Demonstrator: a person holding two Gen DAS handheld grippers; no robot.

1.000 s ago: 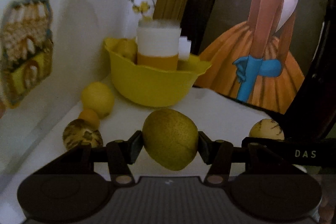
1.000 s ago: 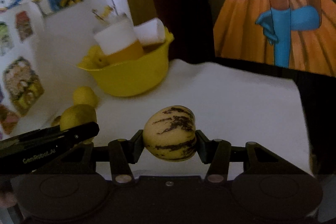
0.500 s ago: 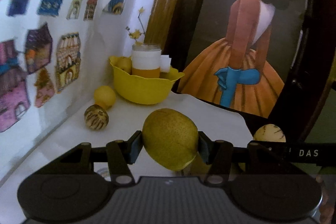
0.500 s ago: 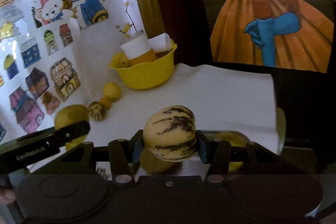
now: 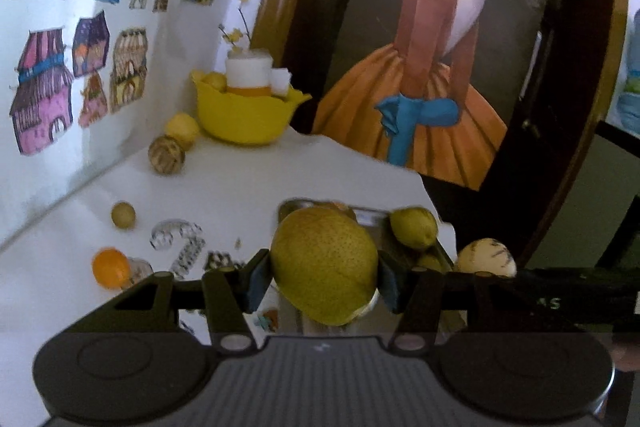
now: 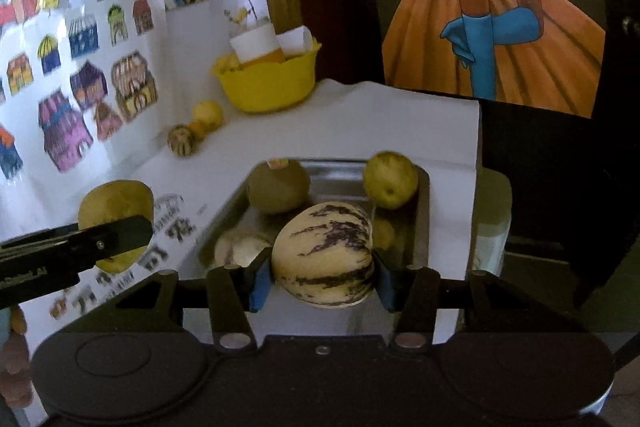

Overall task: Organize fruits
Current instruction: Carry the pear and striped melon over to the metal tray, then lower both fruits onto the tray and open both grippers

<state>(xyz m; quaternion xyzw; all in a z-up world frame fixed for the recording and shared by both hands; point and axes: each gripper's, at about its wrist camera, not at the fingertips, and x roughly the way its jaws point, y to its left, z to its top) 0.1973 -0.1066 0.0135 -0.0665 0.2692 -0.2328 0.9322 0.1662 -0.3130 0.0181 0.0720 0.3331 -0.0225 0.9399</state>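
My left gripper (image 5: pixel 323 277) is shut on a speckled green-yellow pear (image 5: pixel 324 263), held above the near left part of a metal tray (image 5: pixel 372 217). My right gripper (image 6: pixel 322 277) is shut on a cream melon with dark purple stripes (image 6: pixel 324 255), hanging over the same metal tray (image 6: pixel 336 167). In that tray lie a brown round fruit (image 6: pixel 278 187), a green-yellow apple (image 6: pixel 390 179) and another striped melon (image 6: pixel 238 247). The left gripper's pear (image 6: pixel 114 201) shows at the left of the right wrist view, and the right gripper's melon (image 5: pixel 486 257) at the right of the left wrist view.
A yellow bowl (image 5: pixel 244 117) with a white-and-orange cup stands at the table's far corner. Beside it lie a lemon (image 5: pixel 182 129) and a striped melon (image 5: pixel 166 155). A small round fruit (image 5: pixel 123 215) and an orange (image 5: pixel 110 267) lie on the white cloth. A sticker-covered wall runs along the left.
Both grippers have pulled back from the yellow bowl with their fruits still held. The metal tray with its fruits has come into view beneath them.
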